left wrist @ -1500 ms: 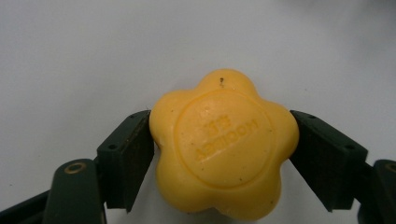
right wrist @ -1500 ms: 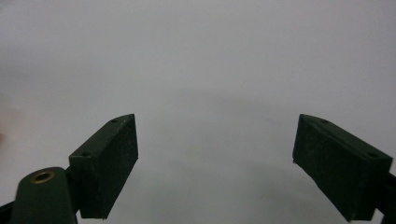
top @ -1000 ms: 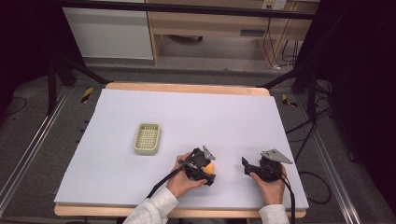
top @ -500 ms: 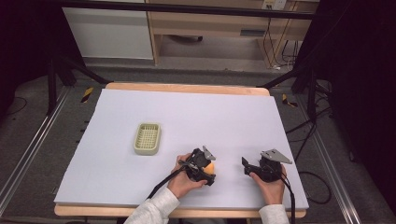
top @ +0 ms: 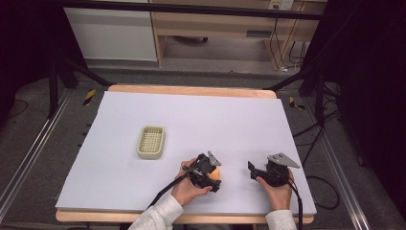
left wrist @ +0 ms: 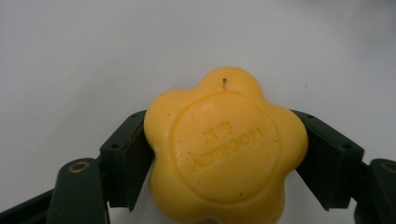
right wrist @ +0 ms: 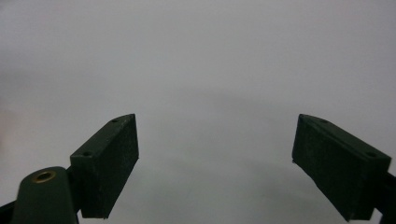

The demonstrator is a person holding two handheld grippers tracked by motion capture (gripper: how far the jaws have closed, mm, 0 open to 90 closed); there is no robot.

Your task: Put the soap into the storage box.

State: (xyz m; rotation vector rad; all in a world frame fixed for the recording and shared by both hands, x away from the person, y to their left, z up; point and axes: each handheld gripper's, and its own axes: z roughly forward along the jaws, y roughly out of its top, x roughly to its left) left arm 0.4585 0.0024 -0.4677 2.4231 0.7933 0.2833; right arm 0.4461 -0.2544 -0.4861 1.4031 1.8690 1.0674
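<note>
**Flower-shaped soap held near the front edge, dish waiting to the left**

The left gripper (top: pixel 214 173) has its jaws clamped on a yellow flower-shaped soap (left wrist: pixel 224 149), one pad pressing each side of the bar across its widest lobes. In the high view the soap (top: pixel 216 173) sits close to the front edge of the tabletop (top: pixel 191 115), a little right of the middle; whether it rests on the surface or is just lifted cannot be told. The right gripper (top: pixel 252 168) lies nearer the front right corner, jaws wide apart with nothing between them, as the right gripper view confirms with bare grey surface ahead of it.

The likely step is carrying the soap to the pale slotted soap dish (top: pixel 151 142), which stands towards the left side of the tabletop, well apart from the bar. To do it well, I would keep the squeeze steady rather than hard: soap is slick and soft, and the pads meet curved lobes, so the bar could pivot or squirt out. Lift straight, travel low, keep the bar flat, and line its length up with the dish's long axis before letting go.

Raised lettering sits inside a round stamp on the soap's top face, upside down to the left gripper camera. It appears to read "HOCOLEX" or similar, with two smaller characters beside it that I cannot make out.
</note>
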